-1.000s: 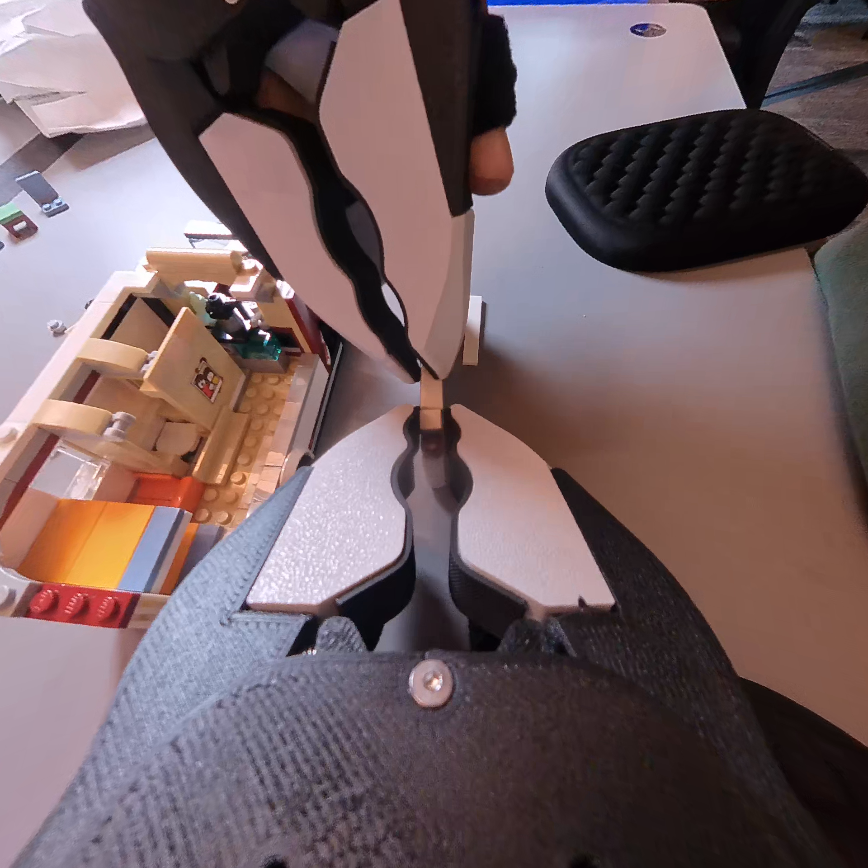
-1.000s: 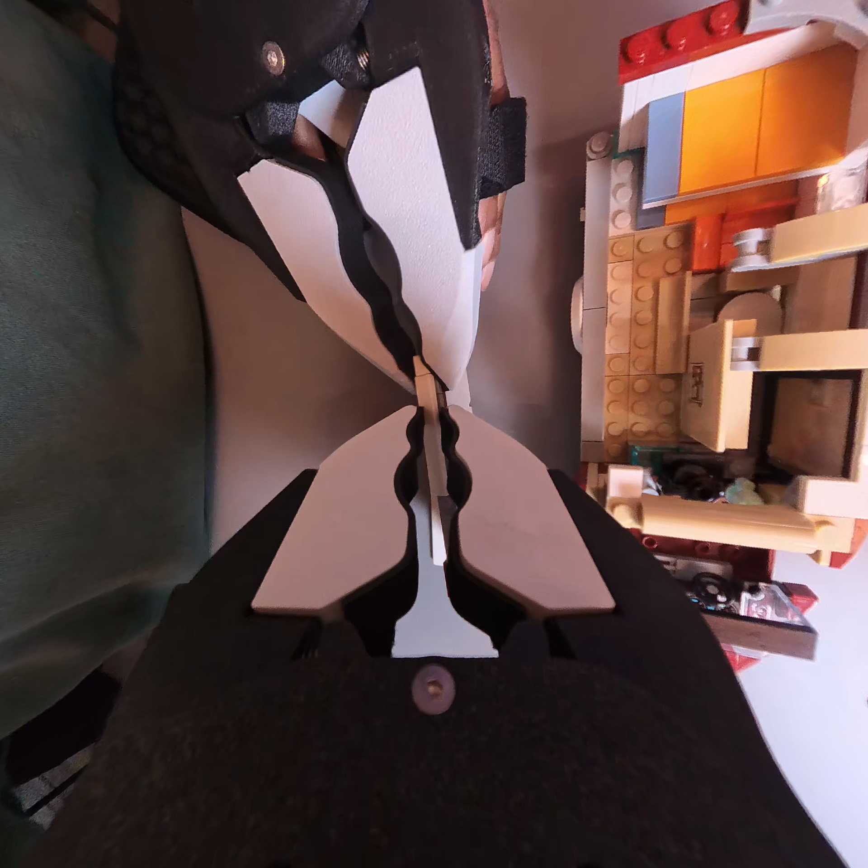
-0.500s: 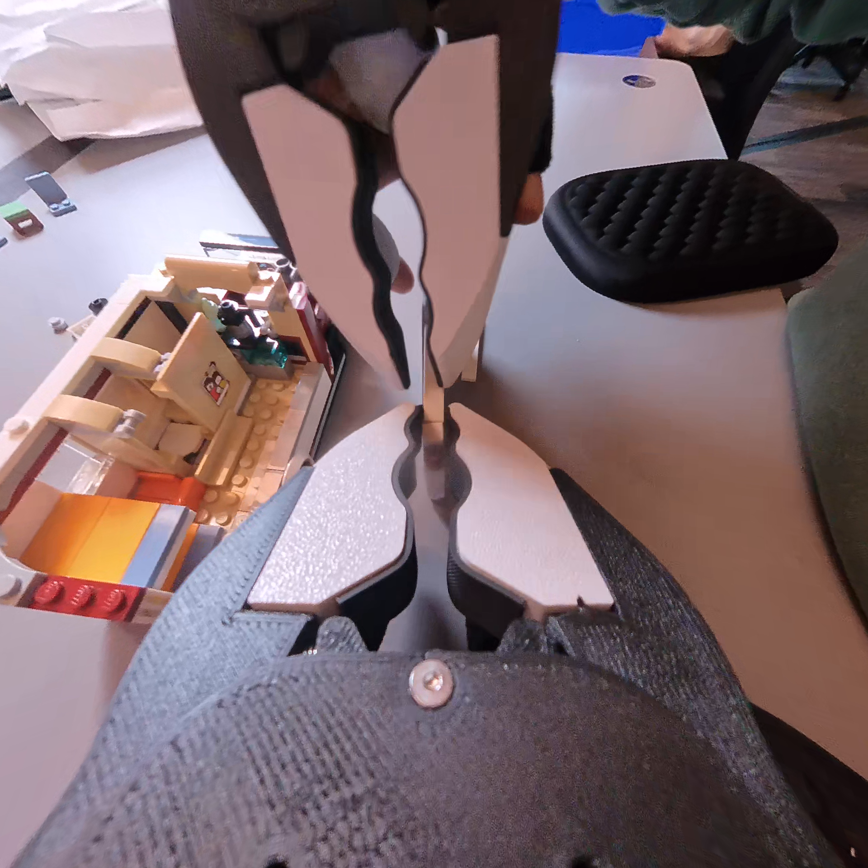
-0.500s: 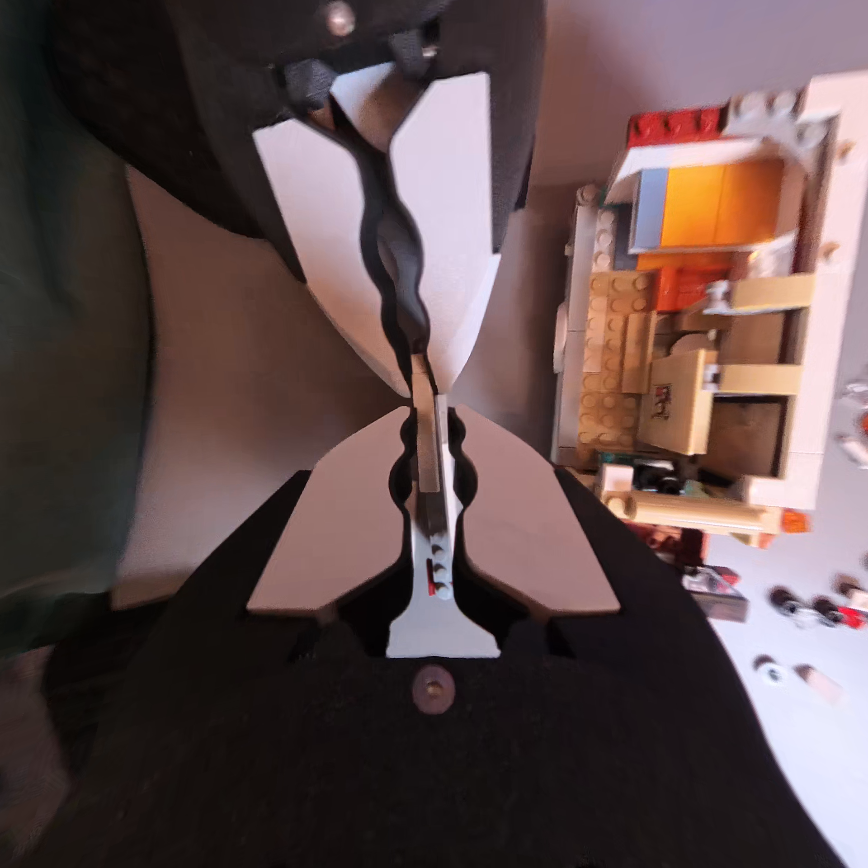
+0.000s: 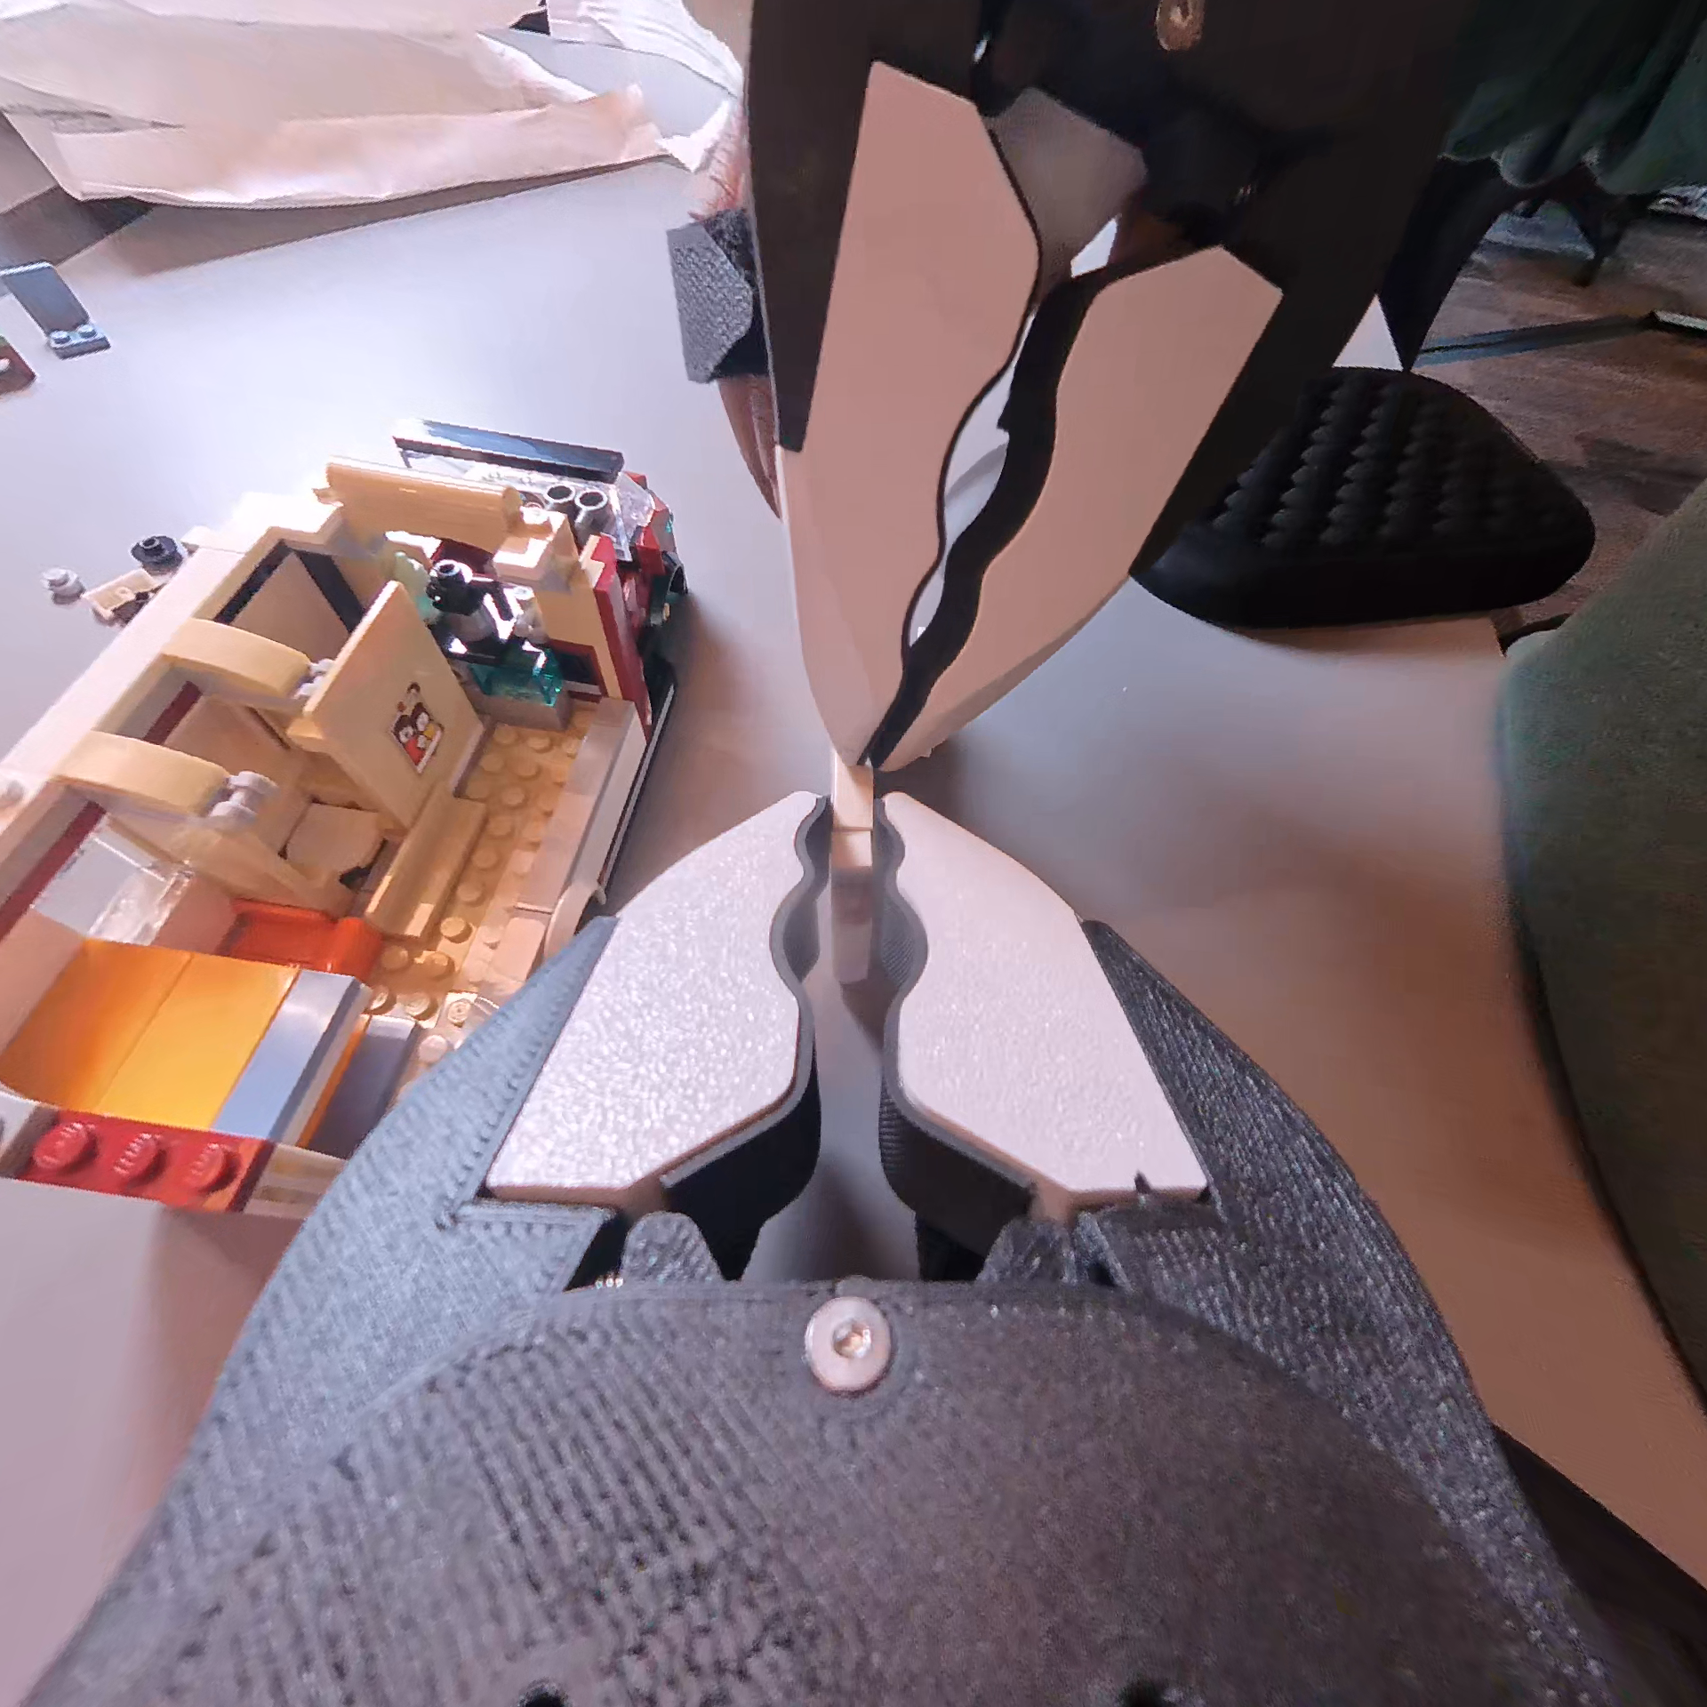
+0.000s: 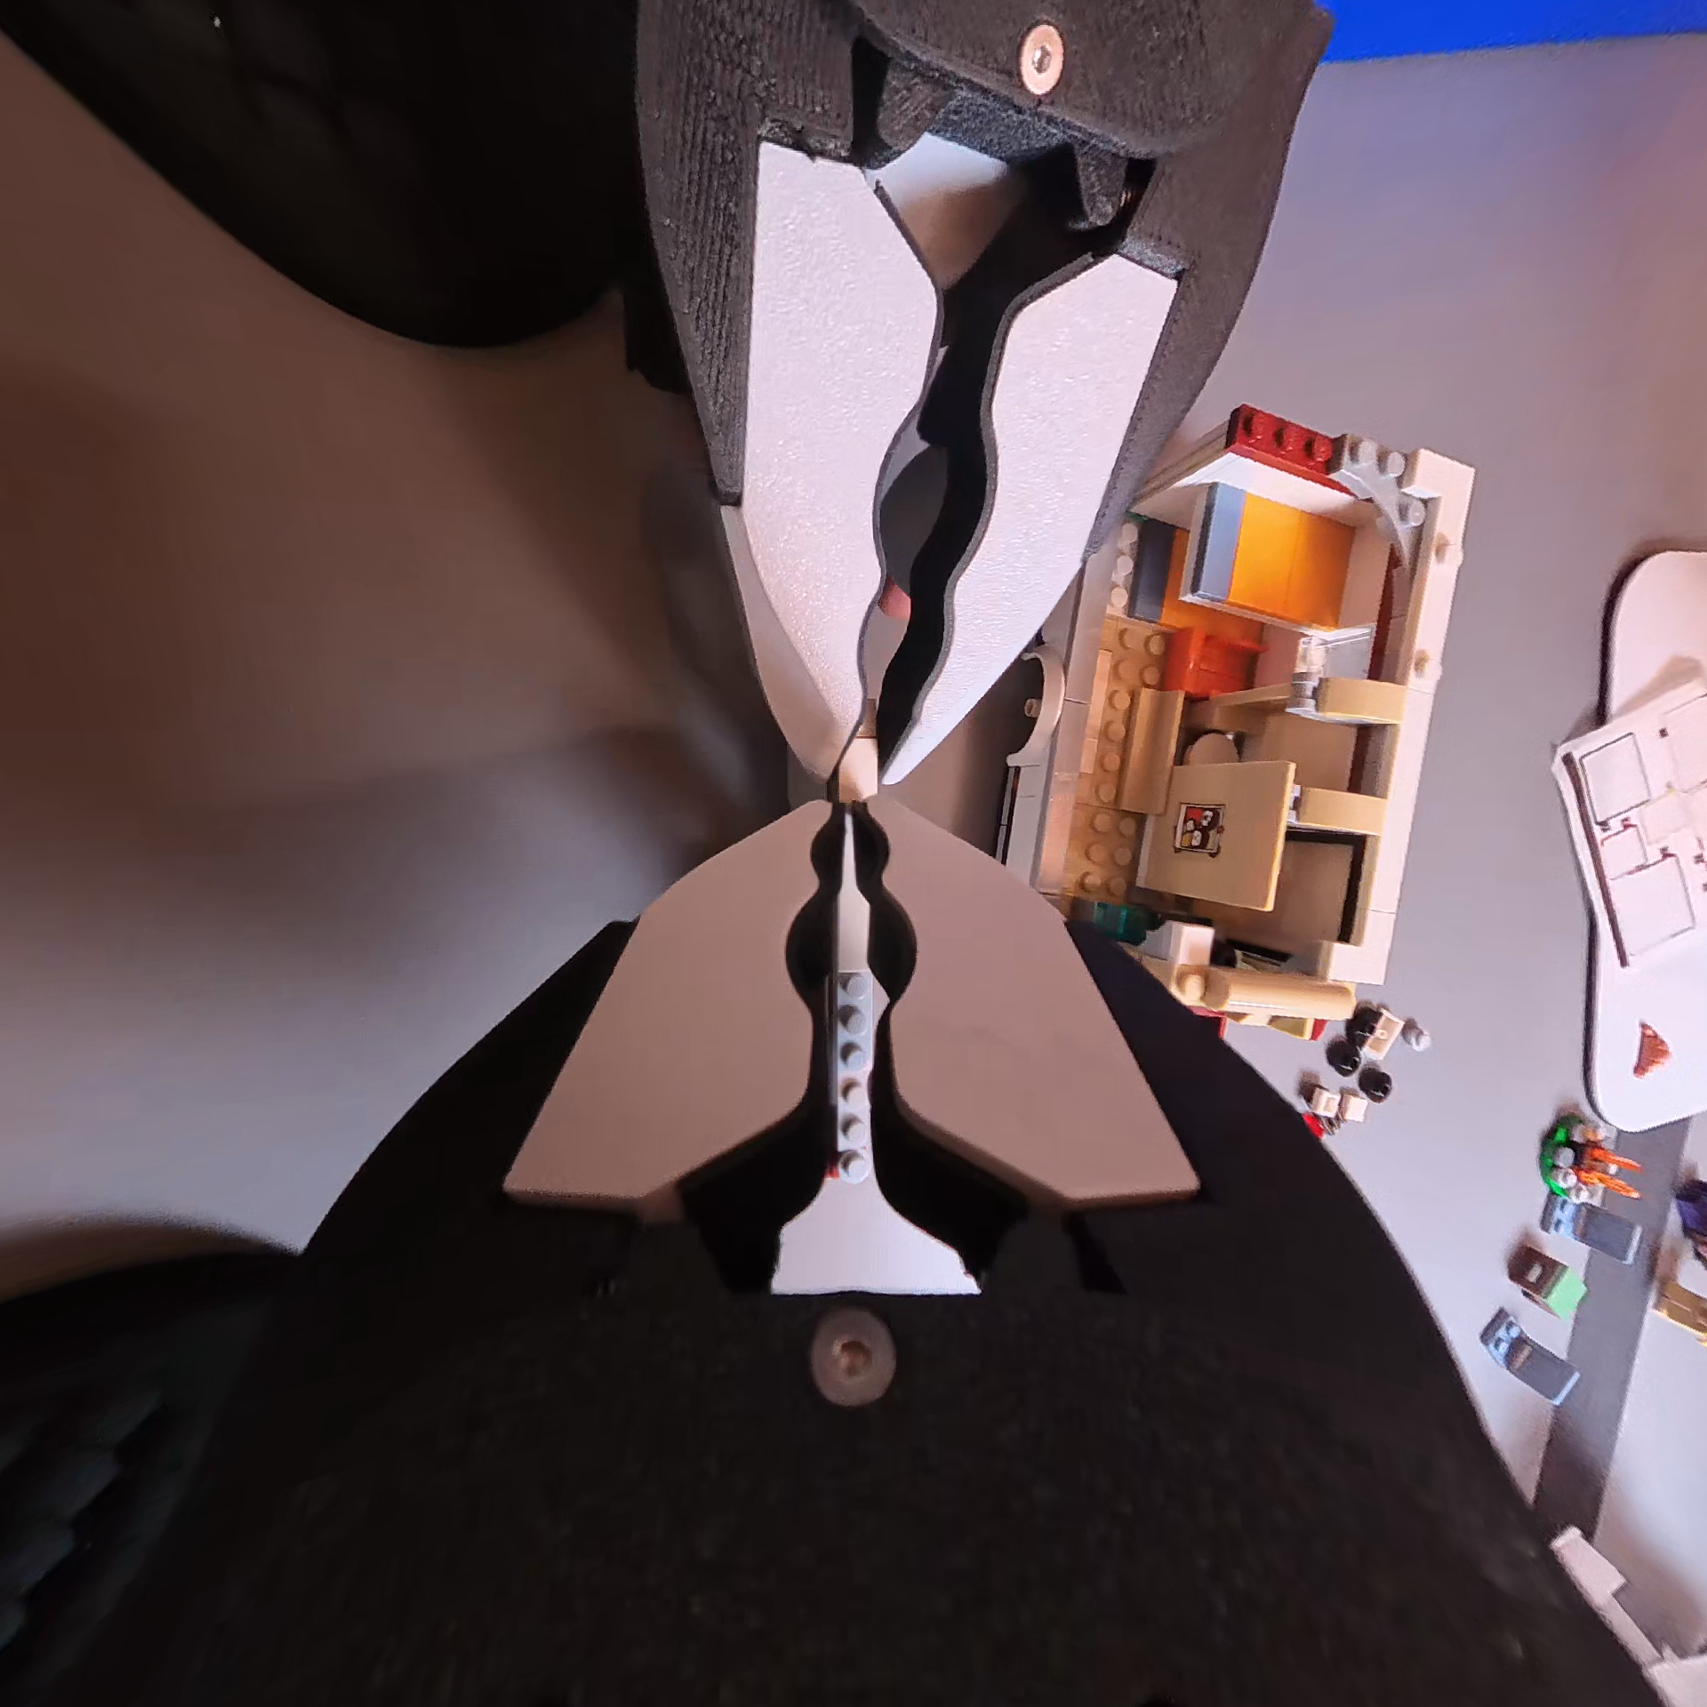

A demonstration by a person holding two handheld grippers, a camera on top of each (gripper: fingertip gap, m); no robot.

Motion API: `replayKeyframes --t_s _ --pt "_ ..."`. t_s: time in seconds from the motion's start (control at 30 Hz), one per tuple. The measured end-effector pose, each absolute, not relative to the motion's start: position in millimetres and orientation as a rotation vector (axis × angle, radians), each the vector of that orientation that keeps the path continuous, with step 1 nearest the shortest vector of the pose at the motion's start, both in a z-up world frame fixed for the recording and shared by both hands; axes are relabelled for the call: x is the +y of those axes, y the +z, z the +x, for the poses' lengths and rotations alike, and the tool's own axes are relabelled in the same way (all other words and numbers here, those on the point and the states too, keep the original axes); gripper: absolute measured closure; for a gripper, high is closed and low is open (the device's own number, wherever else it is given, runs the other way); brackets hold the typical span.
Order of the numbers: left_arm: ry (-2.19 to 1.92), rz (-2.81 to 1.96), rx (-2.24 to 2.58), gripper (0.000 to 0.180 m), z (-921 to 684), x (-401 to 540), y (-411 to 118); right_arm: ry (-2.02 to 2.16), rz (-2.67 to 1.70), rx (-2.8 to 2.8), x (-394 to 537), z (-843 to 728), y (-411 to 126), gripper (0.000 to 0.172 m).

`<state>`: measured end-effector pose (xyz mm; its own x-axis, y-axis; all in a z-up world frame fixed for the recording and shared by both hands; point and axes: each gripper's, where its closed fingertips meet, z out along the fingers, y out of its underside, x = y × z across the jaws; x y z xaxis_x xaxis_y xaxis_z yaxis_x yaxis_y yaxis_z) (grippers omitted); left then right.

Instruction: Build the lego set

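Two claws meet tip to tip over a small cream piece

The left claw is closed on a small cream piece. The piece stands on edge between its two pale fingertips, which press against it from either side, and its far end pokes out just past them. Seen from the right wrist, the same claw comes down from above with the cream block pinched at its very tips.

The right claw has its fingers drawn together at the tips. They point at the left claw's tips and touch the free end of the cream piece. Whether they actually pinch that end cannot be told. In the slot behind its tips a thin white strip shows, and below it a narrow grey studded plate; whether either one is held or just lies beneath is unclear.

Both claws hang above a grey table. Just beside them sits a half-built brick model with cream walls, tan studded floor, an orange block and a red studded edge. Past the model, loose small pieces are scattered on the table, with a printed sheet on a white board farther out. Crumpled white paper lies at the far side of the table. A black padded seat stands beyond the table edge, and green cloth fills the near right of the left wrist view
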<state>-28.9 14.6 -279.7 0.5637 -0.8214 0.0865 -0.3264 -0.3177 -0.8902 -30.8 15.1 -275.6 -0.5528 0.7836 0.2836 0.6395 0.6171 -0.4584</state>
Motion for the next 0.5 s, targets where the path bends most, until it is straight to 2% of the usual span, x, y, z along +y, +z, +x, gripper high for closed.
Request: replayKeyframes --t_s 0.1,0.17,0.27,0.33,0.5 --pt "-0.678 -1.886 0.939 0.172 -28.5 14.0 -280.0 0.445 -1.167 -2.436 6.8 -24.4 -285.5 0.172" --pt "-0.634 -1.9 0.933 0.171 -32.6 17.4 -281.9 0.25 -1.16 -2.515 17.3 -13.7 -312.6 0.172" --pt "-0.649 -1.91 0.93 0.171 -32.9 15.6 -283.8 0.51 -1.167 -2.434 -1.6 -21.9 -283.6 0.171" --pt "-0.641 -1.907 0.937 0.171 -32.6 15.6 -283.6 0.495 -1.113 -2.361 5.1 -27.9 -262.3 0.168" --pt "-0.642 -1.902 0.957 0.171 -30.0 12.9 -282.2 0.412 -1.059 -2.333 17.0 -22.6 -269.1 0.149"
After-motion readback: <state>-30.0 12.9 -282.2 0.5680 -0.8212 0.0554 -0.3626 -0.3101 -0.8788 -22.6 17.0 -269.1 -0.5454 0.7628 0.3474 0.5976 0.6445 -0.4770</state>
